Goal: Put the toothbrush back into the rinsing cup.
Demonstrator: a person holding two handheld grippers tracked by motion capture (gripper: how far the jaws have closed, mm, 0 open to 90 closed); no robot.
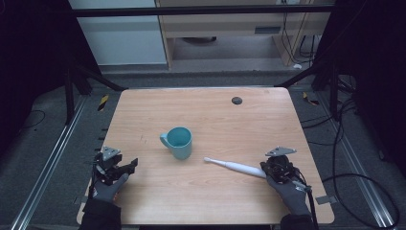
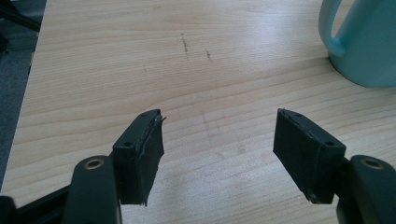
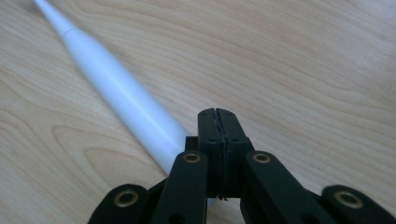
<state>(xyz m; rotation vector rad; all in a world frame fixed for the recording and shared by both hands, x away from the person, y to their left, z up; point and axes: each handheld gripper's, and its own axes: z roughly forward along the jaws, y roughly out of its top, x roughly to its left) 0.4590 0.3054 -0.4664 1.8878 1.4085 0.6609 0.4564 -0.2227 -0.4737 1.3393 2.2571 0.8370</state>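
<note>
Grippers sit at the near edge of the wooden table (image 1: 143,201), one in each gloved hand. Left gripper (image 1: 125,167) rests at the near left corner, jaws spread wide with only bare wood between them; the left gripper view confirms the gap and shows faint scuff marks (image 2: 196,49) on the grain ahead, too small to read from the high view. Right gripper (image 1: 264,167) sits near the right edge, jaws pressed together pad to pad, as the right gripper view makes plain. White toothbrush-like wand (image 1: 234,166) lies flat on the table, thick end at the right gripper, thin tip pointing left toward the table's middle. In the right gripper view the wand (image 3: 121,93) runs alongside and under the closed jaws rather than between the pads; whether it touches them cannot be told. From above, that end looks merged with the gripper.

Farther in, a teal mug (image 1: 177,142) stands upright near the centre, handle toward the left. Left gripper view catches its handle (image 2: 334,32) and lower wall at the upper right. Dark round disc (image 1: 236,100) lies near the far edge.
</note>
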